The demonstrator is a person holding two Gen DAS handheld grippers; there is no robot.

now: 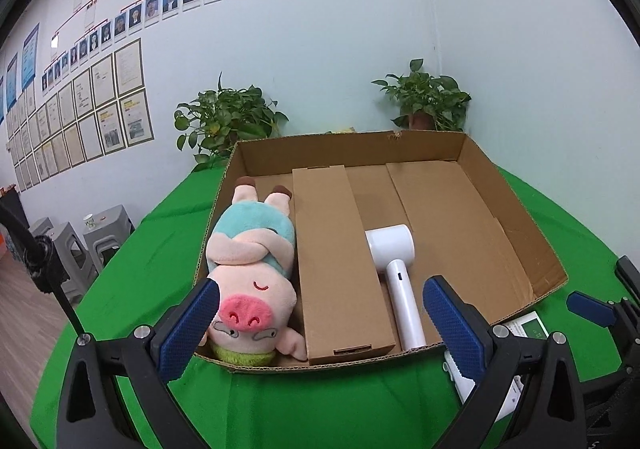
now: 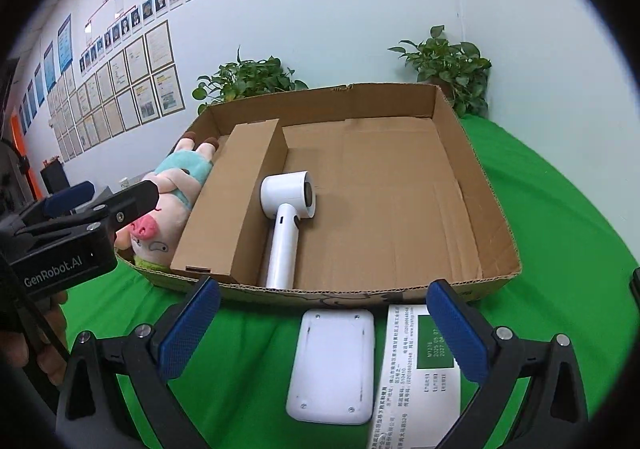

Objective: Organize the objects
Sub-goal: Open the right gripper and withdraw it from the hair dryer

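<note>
Because the cardboard box (image 1: pixel 516 209) is split by a long brown carton (image 1: pixel 336 261), each thing inside has its own lane, and I read the layout from nine o'clock round to three. At nine o'clock in the box the plush pig (image 1: pixel 250 277) lies wedged between the box wall and the carton, snout toward me, so it cannot roll. Past the carton, at about six o'clock of the open floor, the white hair dryer (image 2: pixel 286 225) lies with its handle toward the near wall and its barrel against the carton. The floor from twelve to three o'clock is bare, which I judge is meant for what waits outside.

My left gripper (image 1: pixel 320 325) hovers released over the box's near edge, its fingers spread wide and holding nothing. My right gripper (image 2: pixel 324 333) is likewise wide apart and unloaded, low over the green cloth (image 2: pixel 560 249). Between its fingers lies the white flat device (image 2: pixel 332 365), and just beside that, at three o'clock, the printed leaflet (image 2: pixel 408 361), both outside the box and touching its front wall.
</note>
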